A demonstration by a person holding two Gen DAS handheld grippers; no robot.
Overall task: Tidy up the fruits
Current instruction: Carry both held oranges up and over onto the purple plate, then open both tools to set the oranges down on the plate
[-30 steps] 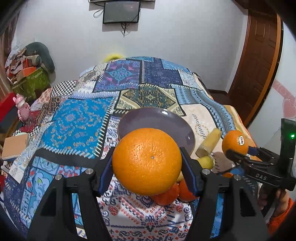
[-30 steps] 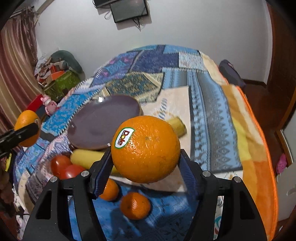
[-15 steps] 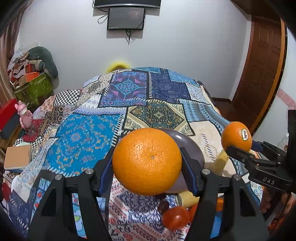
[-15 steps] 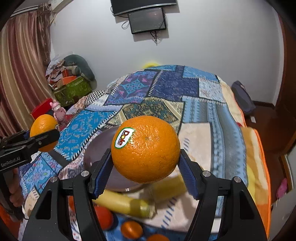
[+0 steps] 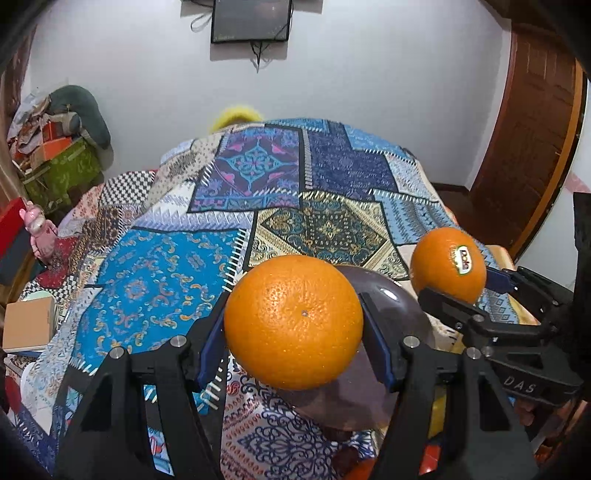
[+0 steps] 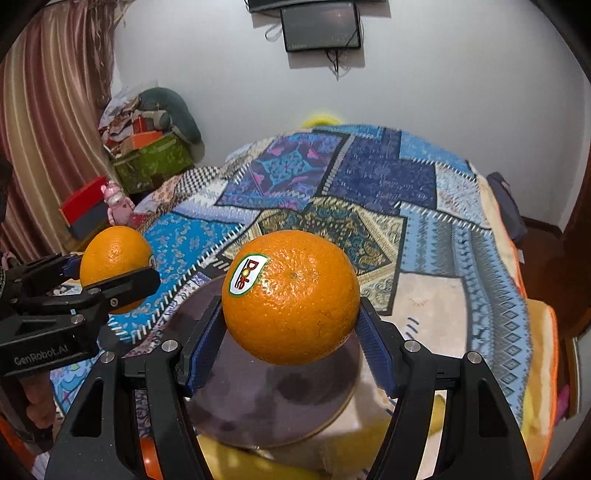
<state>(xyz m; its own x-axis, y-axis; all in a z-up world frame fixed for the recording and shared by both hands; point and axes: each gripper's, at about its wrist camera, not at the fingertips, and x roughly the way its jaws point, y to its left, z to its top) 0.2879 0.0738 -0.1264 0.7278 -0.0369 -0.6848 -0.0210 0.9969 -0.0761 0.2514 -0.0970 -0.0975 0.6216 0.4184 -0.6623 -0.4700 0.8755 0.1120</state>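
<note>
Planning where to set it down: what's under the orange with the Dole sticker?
Below the stickered orange is the dark plate, bare where visible. The orange hides the plate's far part.

Stickered orange [image 6: 291,299] clamped in jaws, above plate [image 6: 273,402]

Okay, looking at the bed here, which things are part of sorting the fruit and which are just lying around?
Part of the job:
- plain orange in the left gripper
- stickered orange in the right gripper
- dark plate
- banana below the plate

Just lying about:
- patchwork blanket
- wall screen
- pink toy
- green box
</note>
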